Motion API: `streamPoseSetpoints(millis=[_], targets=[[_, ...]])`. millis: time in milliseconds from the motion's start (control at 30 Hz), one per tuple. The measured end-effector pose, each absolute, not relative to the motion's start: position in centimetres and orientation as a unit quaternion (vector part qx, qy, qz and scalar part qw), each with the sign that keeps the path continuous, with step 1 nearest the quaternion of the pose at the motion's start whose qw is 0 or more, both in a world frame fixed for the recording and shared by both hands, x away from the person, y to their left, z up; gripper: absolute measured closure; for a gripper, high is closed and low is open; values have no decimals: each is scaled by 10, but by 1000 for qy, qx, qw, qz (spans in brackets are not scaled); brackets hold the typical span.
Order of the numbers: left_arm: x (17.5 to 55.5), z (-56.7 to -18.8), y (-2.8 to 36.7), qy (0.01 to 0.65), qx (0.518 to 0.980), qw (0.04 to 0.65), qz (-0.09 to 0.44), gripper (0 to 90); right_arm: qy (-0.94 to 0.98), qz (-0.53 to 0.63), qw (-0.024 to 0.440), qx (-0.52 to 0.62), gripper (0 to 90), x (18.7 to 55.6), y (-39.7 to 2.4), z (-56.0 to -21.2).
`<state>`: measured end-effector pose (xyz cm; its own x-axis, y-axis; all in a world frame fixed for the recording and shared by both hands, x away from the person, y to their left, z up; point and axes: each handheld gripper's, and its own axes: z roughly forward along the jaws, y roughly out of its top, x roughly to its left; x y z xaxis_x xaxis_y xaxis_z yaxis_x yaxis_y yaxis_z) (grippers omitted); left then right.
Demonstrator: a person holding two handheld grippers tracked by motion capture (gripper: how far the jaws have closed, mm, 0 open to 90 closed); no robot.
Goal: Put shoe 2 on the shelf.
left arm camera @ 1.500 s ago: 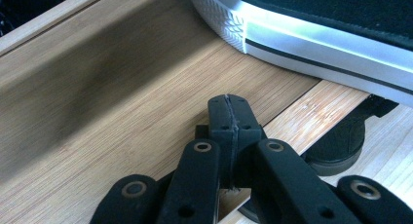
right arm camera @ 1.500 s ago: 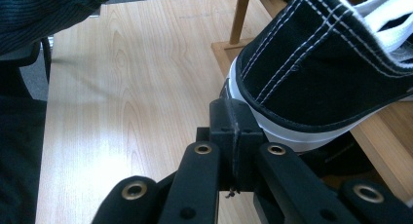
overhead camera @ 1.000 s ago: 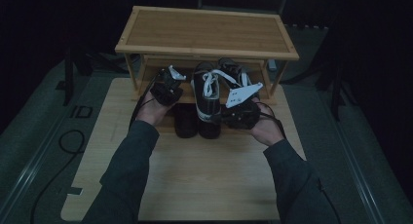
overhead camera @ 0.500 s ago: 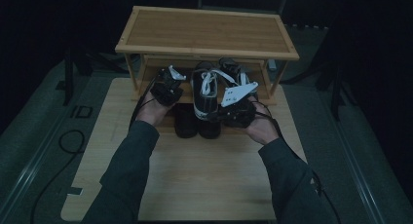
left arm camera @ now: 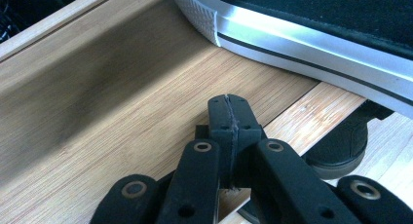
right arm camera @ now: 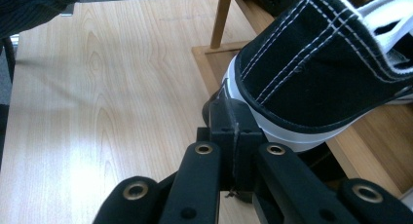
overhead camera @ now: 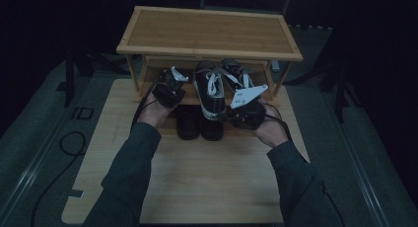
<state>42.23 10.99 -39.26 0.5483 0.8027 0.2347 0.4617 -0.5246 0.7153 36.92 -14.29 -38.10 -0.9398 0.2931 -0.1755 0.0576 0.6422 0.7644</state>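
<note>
My left gripper (left arm camera: 229,118) sits with its jaws pressed together on nothing, over the bare lower shelf of the two-tier bamboo shoe rack (overhead camera: 209,52). Just to its right the white rubber sole of the black canvas sneaker with white laces (left arm camera: 311,44) overhangs the shelf edge. Below that edge stands a pair of plain dark slip-on shoes (overhead camera: 199,126) on the pale wooden floor board (overhead camera: 197,182).

My right gripper (right arm camera: 229,118) is also shut and empty, its tips touching the sneaker's heel rand (right arm camera: 272,129). Compared with 1 second ago, this hand has edged in toward the heel – the sneaker has barely moved. I judge I am nudging it back onto the shelf, beside the 2nd sneaker (overhead camera: 236,74) – not gripping it.
</note>
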Motion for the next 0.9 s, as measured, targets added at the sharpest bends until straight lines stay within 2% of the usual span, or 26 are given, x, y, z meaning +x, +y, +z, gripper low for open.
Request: streamPoseSetpoints(millis=[367,500,567,900], targets=[[423,-393,110,381,826,305,282,900,893,416,143,95,900,374,-127,-382],[422,-393,110,383,825,304,283,900,892,406,167,109,900,379,-121,-384],[423,-393,111,382,826,306,281,900,890,416,154,109,900,382,-122,-384],[423,-393,110,382,825,306,282,900,890,417,153,105,900,384,-115,-385]])
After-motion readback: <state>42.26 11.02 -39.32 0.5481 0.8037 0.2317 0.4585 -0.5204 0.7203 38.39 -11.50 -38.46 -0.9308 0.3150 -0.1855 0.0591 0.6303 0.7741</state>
